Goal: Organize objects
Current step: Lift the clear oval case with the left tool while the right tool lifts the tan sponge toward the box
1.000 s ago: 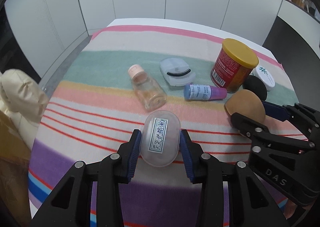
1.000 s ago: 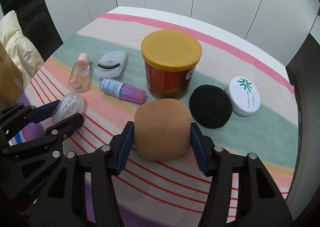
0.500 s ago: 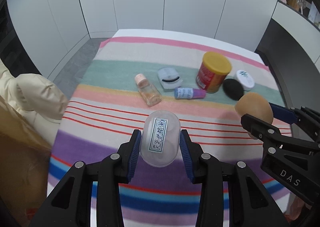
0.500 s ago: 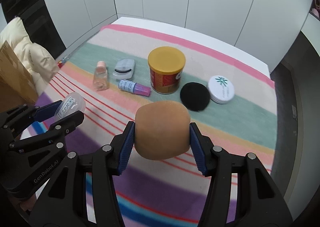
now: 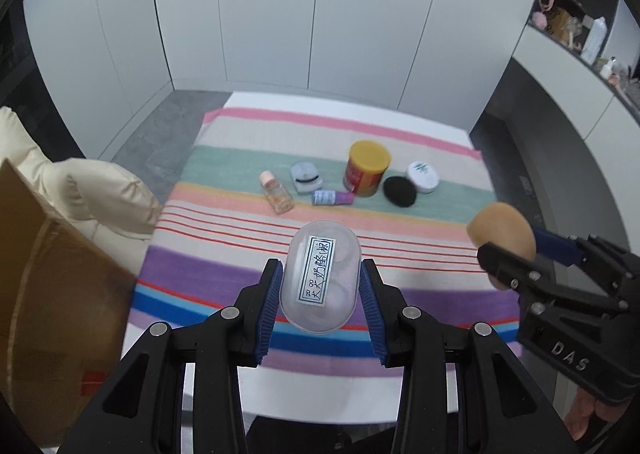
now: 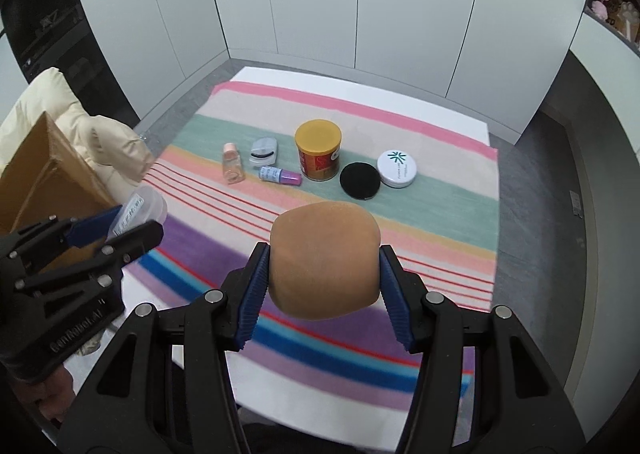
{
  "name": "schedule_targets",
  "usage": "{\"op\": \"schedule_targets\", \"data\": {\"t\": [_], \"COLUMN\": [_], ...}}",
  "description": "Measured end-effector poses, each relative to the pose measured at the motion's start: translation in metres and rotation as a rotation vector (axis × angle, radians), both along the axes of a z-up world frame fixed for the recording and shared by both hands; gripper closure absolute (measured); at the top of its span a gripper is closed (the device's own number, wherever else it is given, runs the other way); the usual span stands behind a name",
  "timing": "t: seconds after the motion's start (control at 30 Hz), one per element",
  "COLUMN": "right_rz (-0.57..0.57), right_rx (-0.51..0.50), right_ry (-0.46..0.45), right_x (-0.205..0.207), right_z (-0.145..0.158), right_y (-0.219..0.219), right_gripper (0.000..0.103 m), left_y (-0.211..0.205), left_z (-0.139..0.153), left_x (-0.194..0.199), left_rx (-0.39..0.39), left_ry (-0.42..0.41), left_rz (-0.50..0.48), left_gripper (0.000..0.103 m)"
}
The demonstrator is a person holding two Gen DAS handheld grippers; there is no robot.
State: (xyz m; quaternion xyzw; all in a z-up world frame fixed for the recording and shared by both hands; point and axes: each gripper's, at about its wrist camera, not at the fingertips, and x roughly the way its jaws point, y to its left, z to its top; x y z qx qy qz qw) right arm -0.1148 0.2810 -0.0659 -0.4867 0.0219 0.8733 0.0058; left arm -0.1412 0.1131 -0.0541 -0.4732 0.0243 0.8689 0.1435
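My left gripper [image 5: 320,286] is shut on a clear oval plastic case [image 5: 321,280] with a white printed label, held high above the striped cloth [image 5: 248,158]. My right gripper [image 6: 324,274] is shut on a tan makeup sponge [image 6: 324,260], also well above the table. Each gripper shows in the other's view: the right one with the tan makeup sponge [image 5: 502,234] at the right edge, the left one with the clear oval plastic case [image 6: 140,210] at the left edge.
On the cloth stand a red can with a yellow lid [image 5: 366,170], a small clear bottle [image 5: 276,194], a purple-capped tube [image 5: 333,197], a lash case [image 5: 306,176], a black puff [image 5: 399,192] and a white tin [image 5: 423,176]. A cardboard box [image 5: 44,294] and a cream jacket [image 5: 100,194] sit left.
Both grippers have risen and drawn back from the table with their loads; the cloth and its items look much smaller and farther. The cardboard box has come into view at left.
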Motion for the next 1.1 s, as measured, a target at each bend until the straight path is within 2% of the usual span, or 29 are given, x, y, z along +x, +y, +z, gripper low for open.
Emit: {"op": "schedule_targets", "data": {"t": [0.13,0.23,0.5,0.6,0.7,0.87,1.1], "right_rz": [0.006,0.017,0.004,-0.008,-0.023,-0.05,-0.025], "right_rx": [0.014,0.006,-0.021,-0.039,-0.062,-0.086,-0.076], "right_ry": [0.0,0.011,0.051,0.044,0.061,0.057,0.076], "right_x": [0.025,0.041,0.054,0.051,0.049,0.045,0.033], "right_z": [0.022,0.032,0.035,0.035,0.04,0.038,0.039], "right_y": [-0.004,-0.005,-0.006,-0.003,0.001,0.003,-0.012], "right_gripper": [0.047,0.047,0.047,0.047,0.047,0.047,0.047], "left_y": [-0.007,-0.01,-0.01,-0.015,-0.016,-0.025,-0.039], "left_z": [0.029,0.04,0.047,0.051,0.052,0.044,0.041], "left_x": [0.023,0.037,0.047,0.045,0.044,0.041,0.039], "left_rx": [0.014,0.022,0.05,0.102,0.081,0.074,0.054], "left_ry": [0.038,0.06,0.09,0.07,0.097,0.089,0.11], "left_rz": [-0.009,-0.02,-0.048,-0.044,-0.05,-0.03,-0.011], "left_gripper": [0.063,0.063,0.063,0.063,0.063,0.063,0.063]}}
